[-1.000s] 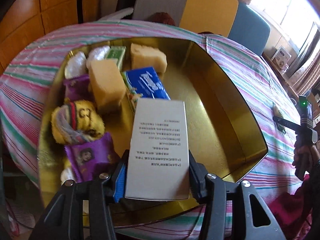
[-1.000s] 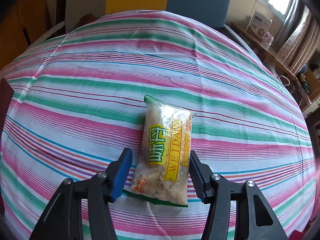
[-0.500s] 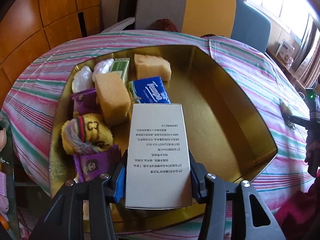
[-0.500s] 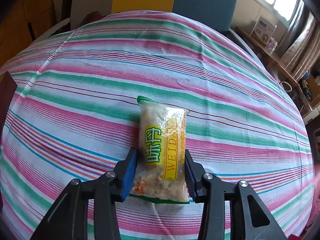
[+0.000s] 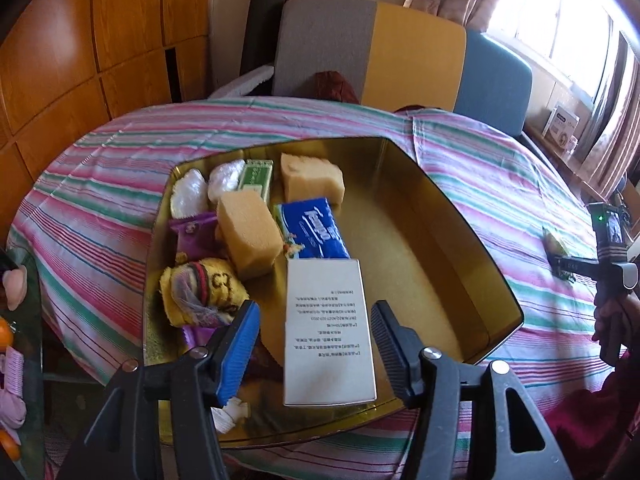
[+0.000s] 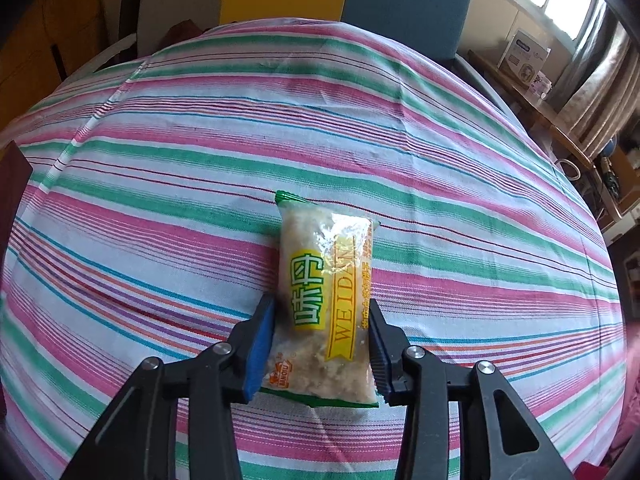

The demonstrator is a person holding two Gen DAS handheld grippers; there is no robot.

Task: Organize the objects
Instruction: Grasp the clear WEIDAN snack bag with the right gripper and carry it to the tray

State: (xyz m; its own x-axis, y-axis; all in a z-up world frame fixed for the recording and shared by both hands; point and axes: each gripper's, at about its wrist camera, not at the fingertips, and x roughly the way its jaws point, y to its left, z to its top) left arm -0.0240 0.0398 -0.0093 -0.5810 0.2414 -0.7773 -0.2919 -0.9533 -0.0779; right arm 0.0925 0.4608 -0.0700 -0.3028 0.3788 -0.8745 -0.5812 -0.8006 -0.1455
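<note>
Your left claw (image 5: 316,340) had just been opening and stood wide, both pads clear of the white box (image 5: 326,332) lying flat between them in the gold tin (image 5: 460,264), its far end at twelve o'clock against the blue tissue pack (image 5: 314,228). That drop looked done; next you needed to lift clear without nudging the box. Your right claw (image 6: 322,344) had just been closing and pinched the snack packet (image 6: 326,300) on the striped surface (image 6: 160,200), the packet running toward twelve o'clock. Carrying it to the tin seemed next.
</note>
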